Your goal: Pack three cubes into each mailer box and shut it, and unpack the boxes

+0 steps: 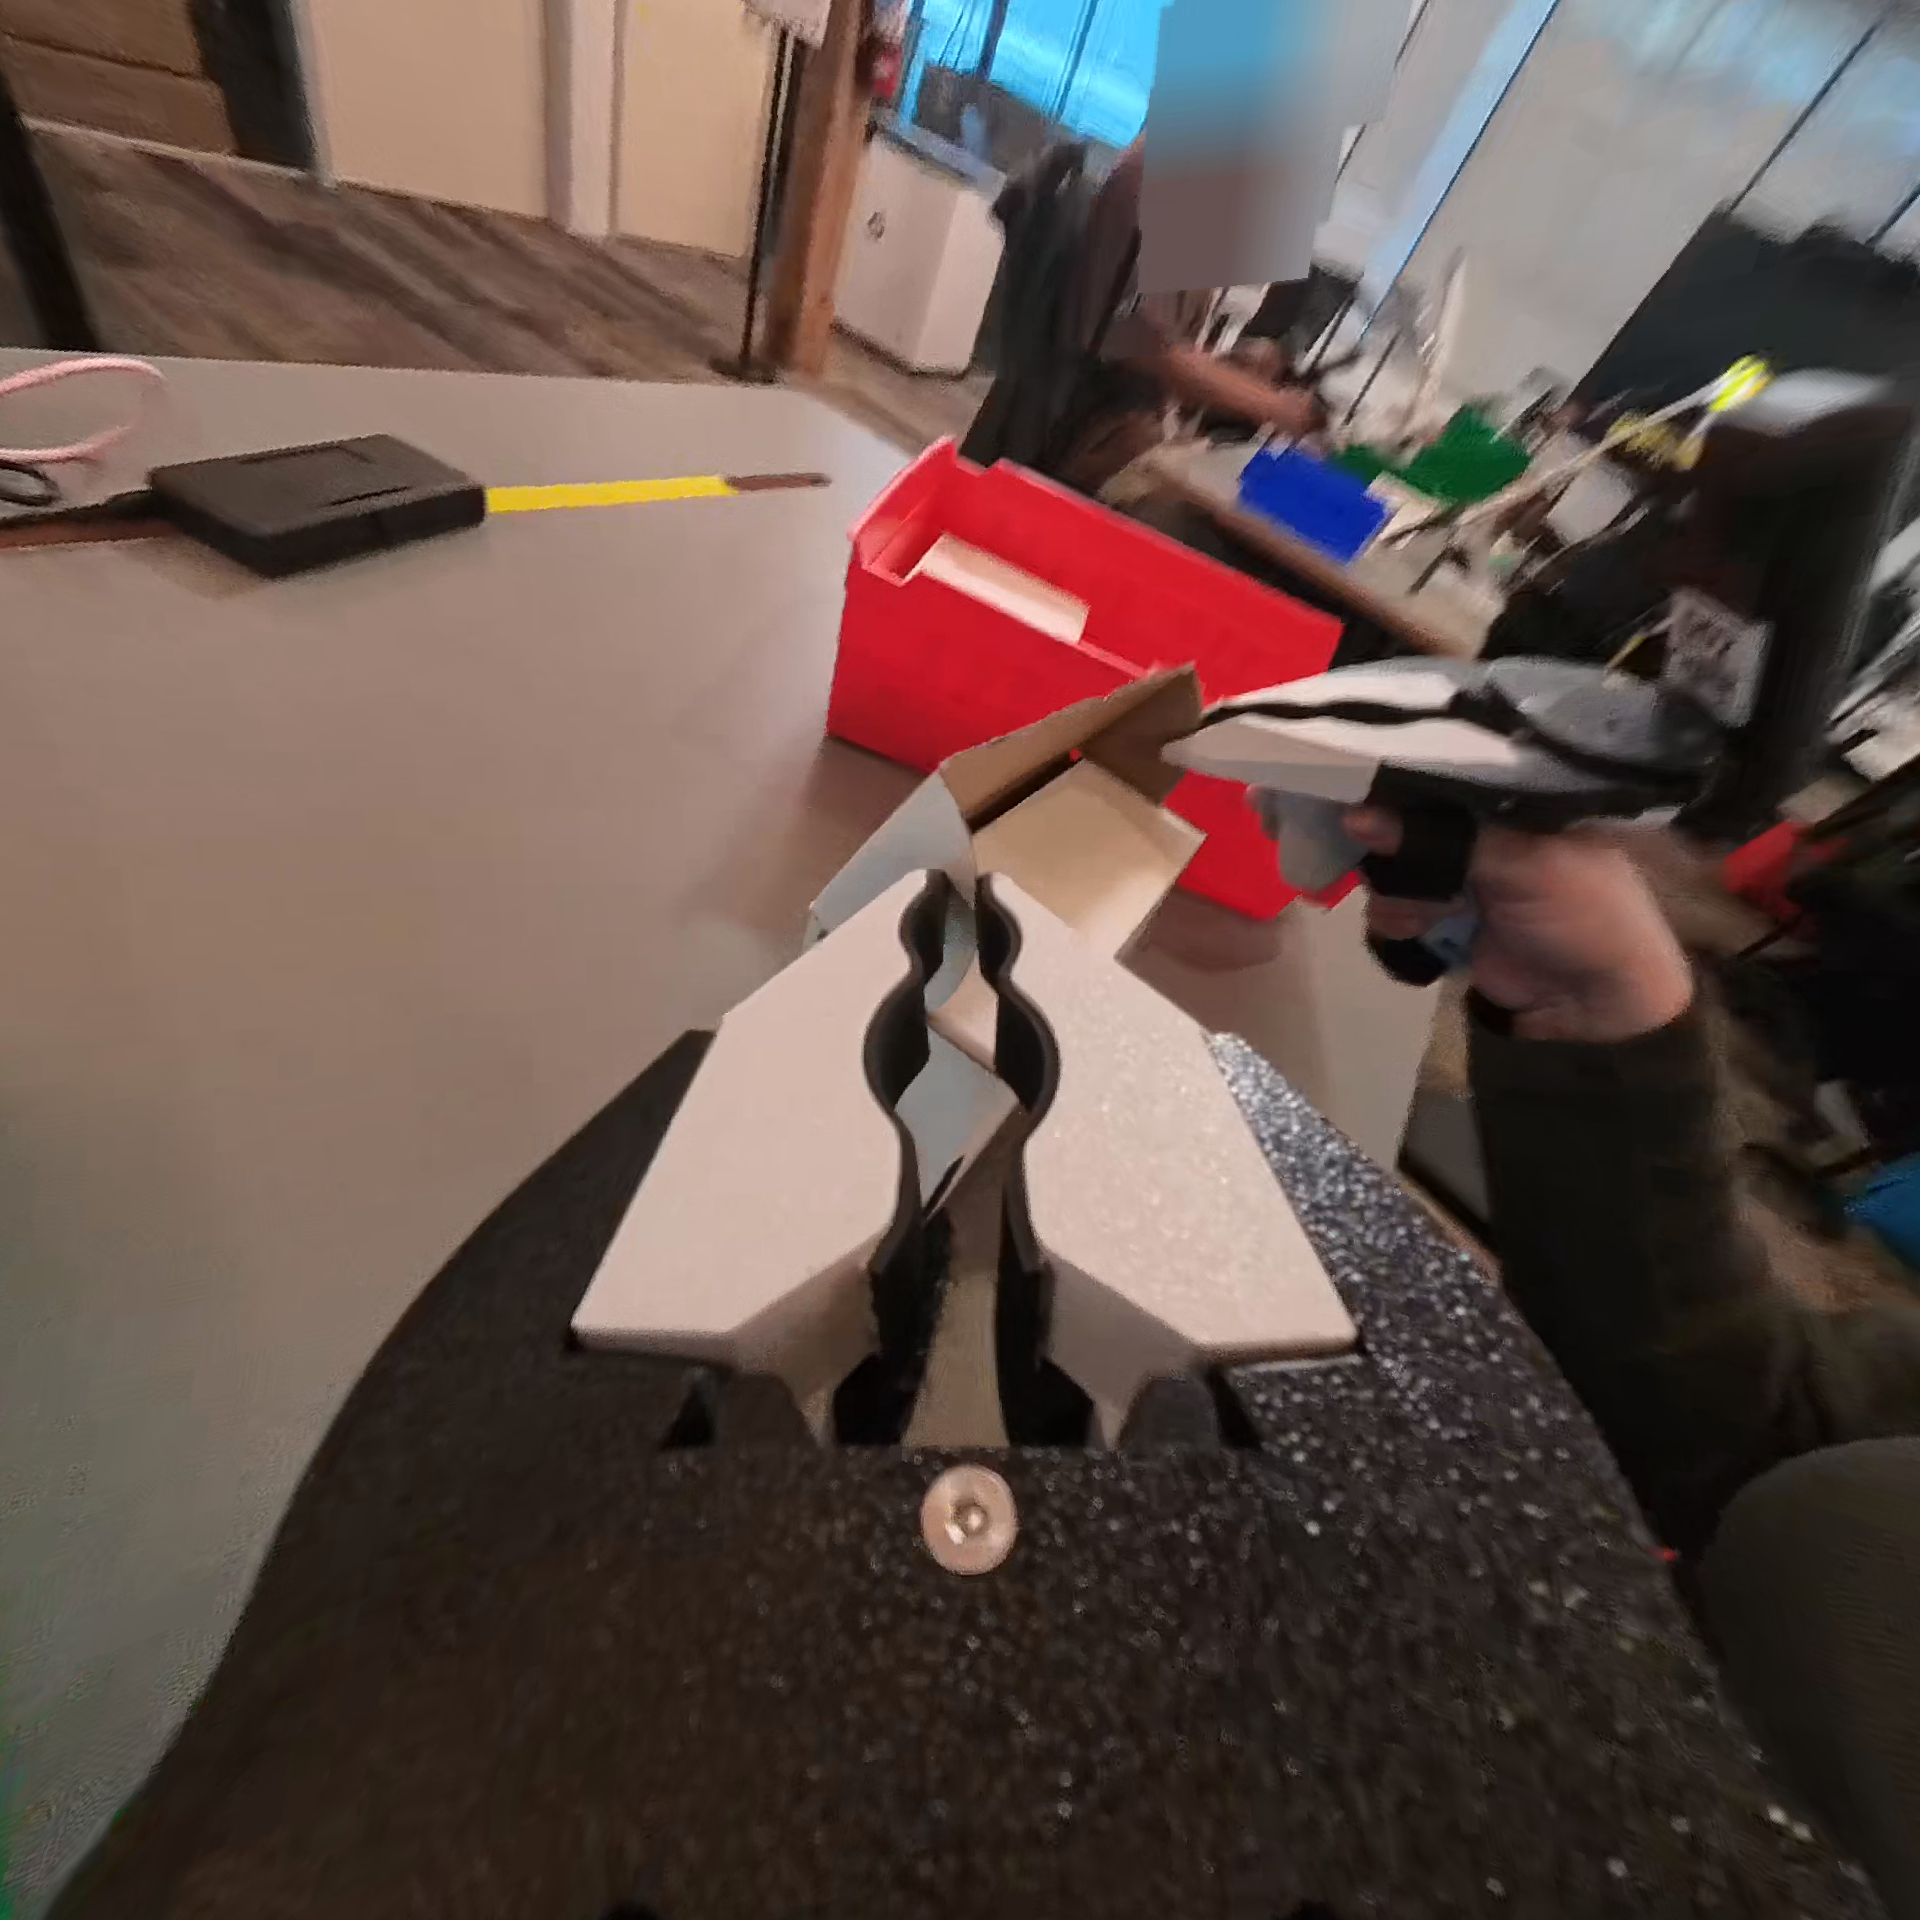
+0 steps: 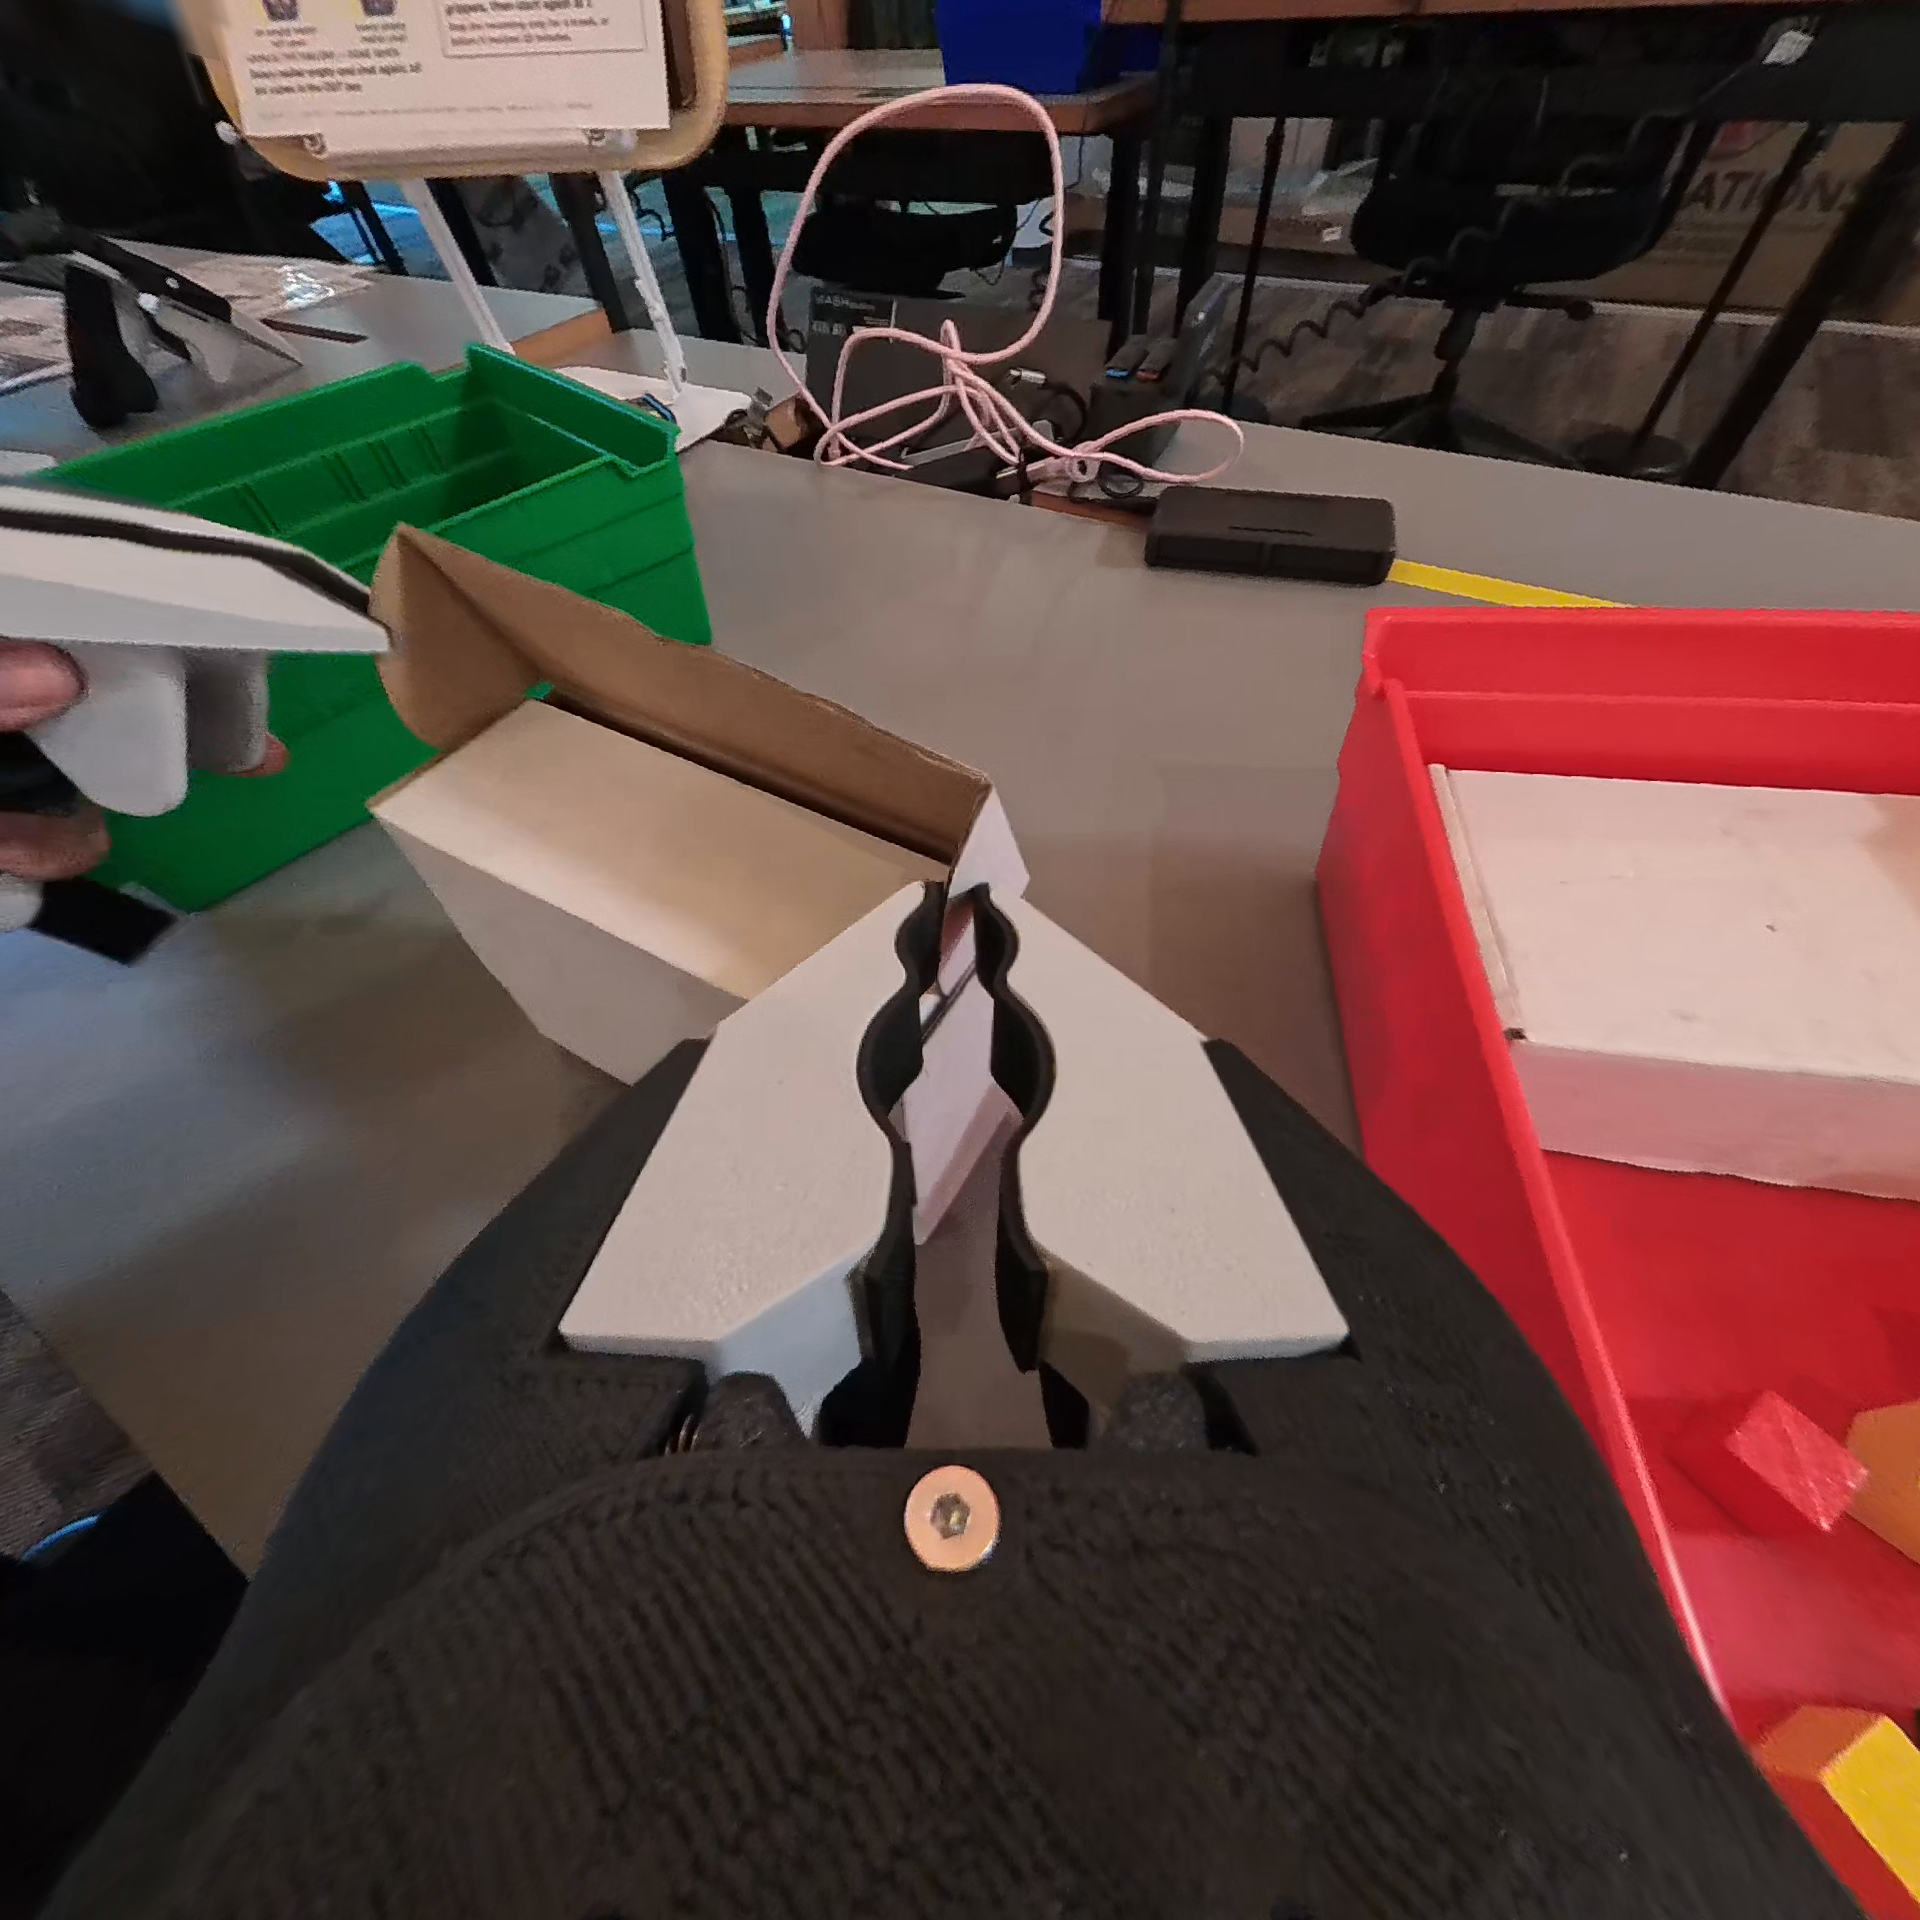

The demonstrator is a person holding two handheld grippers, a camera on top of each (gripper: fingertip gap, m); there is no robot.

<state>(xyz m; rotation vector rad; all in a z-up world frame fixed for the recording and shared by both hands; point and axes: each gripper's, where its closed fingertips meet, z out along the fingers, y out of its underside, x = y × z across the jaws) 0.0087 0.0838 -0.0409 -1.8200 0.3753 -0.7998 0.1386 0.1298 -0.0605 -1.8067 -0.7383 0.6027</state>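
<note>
Both claws pinch opposite side flaps of the white cardboard mailer box (image 2: pixel 582 831): the left claw (image 1: pixel 961 883) and right claw (image 2: pixel 961 899) hold it above the grey desk (image 2: pixel 1091 675), apparently to work its lid.

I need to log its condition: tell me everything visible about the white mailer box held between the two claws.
The mailer box is white cardboard outside, brown inside. Its lid is partly raised, leaving a dark slit. It is tilted above the grey table, between the green bin and red bin. The left claw and right claw each pinch a lid corner flap.
</note>
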